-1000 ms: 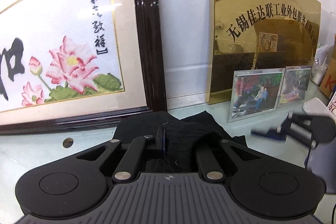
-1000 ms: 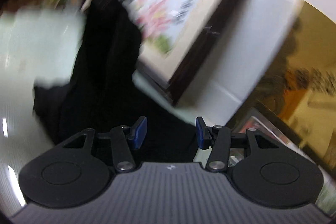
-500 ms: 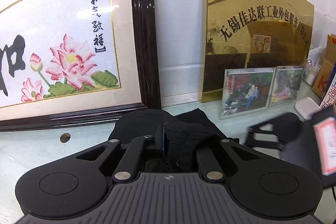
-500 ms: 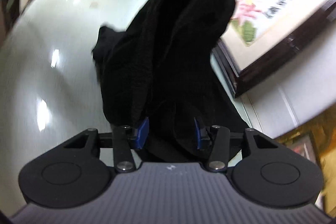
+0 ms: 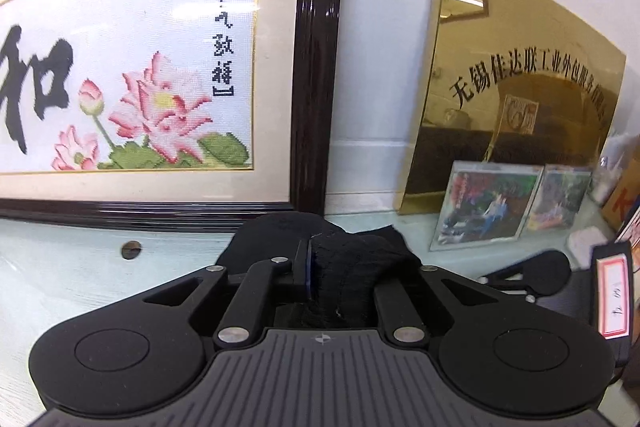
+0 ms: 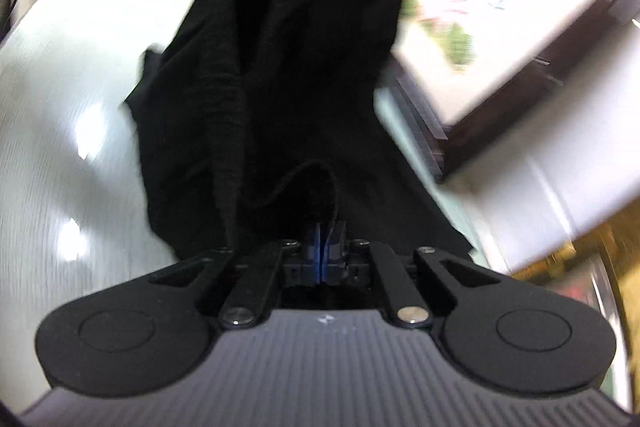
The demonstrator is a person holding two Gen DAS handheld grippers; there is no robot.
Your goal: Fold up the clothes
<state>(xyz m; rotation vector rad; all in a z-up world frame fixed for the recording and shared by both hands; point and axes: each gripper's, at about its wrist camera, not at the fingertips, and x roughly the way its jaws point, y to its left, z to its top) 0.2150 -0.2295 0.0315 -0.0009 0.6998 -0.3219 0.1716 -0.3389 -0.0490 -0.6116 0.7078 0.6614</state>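
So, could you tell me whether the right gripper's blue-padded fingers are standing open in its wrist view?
No, the right gripper has its blue pads pressed together, pinching an edge of the black knitted garment.

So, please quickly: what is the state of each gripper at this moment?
Left gripper: closed on a bunched part of the black garment.
Right gripper: closed, pinching an edge of the black garment.

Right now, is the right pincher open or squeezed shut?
Shut. The right gripper has its blue pads pressed together on an edge of the black cloth.
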